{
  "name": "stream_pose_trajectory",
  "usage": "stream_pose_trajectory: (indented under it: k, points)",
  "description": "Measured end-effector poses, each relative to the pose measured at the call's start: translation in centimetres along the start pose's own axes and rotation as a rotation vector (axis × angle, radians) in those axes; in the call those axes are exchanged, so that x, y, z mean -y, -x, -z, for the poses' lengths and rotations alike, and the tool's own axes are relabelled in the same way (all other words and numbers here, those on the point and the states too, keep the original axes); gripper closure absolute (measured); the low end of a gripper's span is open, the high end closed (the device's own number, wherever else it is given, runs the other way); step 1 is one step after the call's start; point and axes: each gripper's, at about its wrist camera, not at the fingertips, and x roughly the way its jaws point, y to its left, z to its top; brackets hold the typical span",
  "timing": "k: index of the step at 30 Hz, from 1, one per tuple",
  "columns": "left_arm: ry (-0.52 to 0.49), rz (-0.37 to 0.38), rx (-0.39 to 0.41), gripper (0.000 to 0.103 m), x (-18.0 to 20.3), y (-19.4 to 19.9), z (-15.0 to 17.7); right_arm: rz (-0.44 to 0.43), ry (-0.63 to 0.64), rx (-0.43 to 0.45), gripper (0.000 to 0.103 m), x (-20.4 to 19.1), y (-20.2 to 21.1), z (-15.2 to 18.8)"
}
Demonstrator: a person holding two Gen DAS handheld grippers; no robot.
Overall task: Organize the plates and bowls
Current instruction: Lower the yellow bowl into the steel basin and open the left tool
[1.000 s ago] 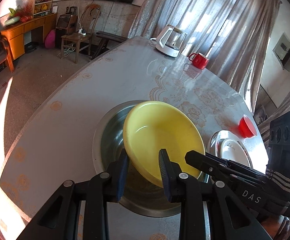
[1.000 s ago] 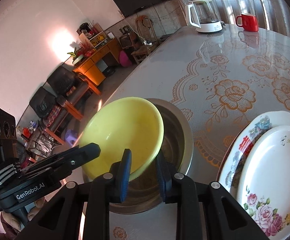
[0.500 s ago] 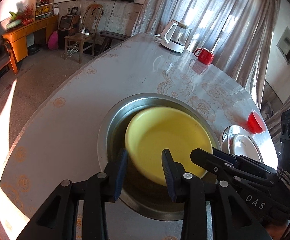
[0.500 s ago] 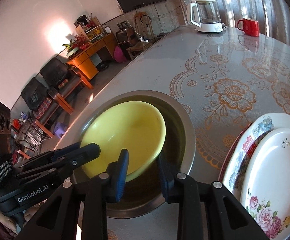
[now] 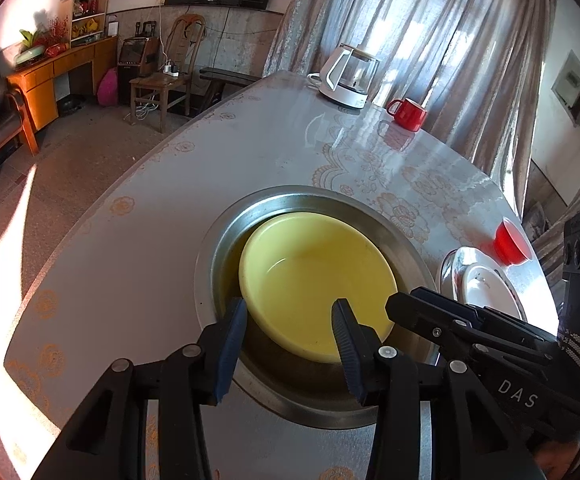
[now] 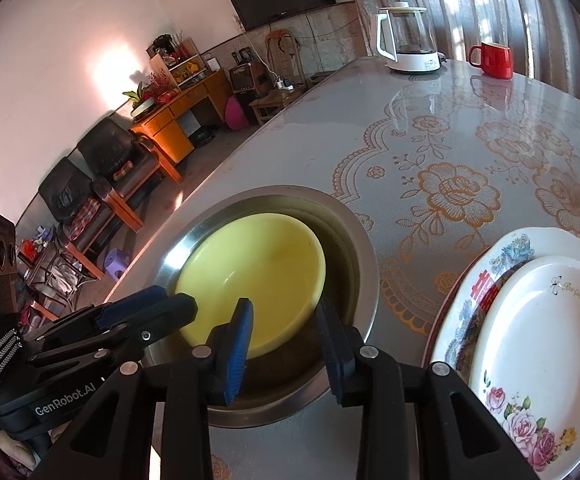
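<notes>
A yellow bowl (image 5: 313,276) (image 6: 250,272) lies inside a wide steel basin (image 5: 218,248) (image 6: 365,272) on the flowered table. My left gripper (image 5: 290,320) hangs over the bowl's near rim with its jaws opening; the rim is between the blue pads, which stand clear of it. My right gripper (image 6: 284,340) straddles the rim on the other side, its jaws opening too and not pressing. Each gripper shows in the other's view: the right gripper (image 5: 449,320) at the right, the left gripper (image 6: 130,316) at the left.
A white flowered plate (image 6: 537,320) sits on a larger patterned plate (image 6: 505,248) right of the basin. A small red cup (image 5: 509,242) stands beyond them. A kettle (image 5: 347,76) and a red mug (image 5: 409,114) stand at the far table edge.
The yellow bowl, held tilted above the basin a second ago, has come down flat into it. Both grippers' jaws have widened off its rim.
</notes>
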Motion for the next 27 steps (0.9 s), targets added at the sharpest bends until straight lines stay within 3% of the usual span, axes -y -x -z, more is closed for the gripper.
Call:
stream_pose_trajectory:
  k: [27]
  points:
    - [-0.03,-0.068,0.04,0.054,0.5,1.6,0.9,-0.046,-0.04,0.049,0.063,0.6,1.7,0.4]
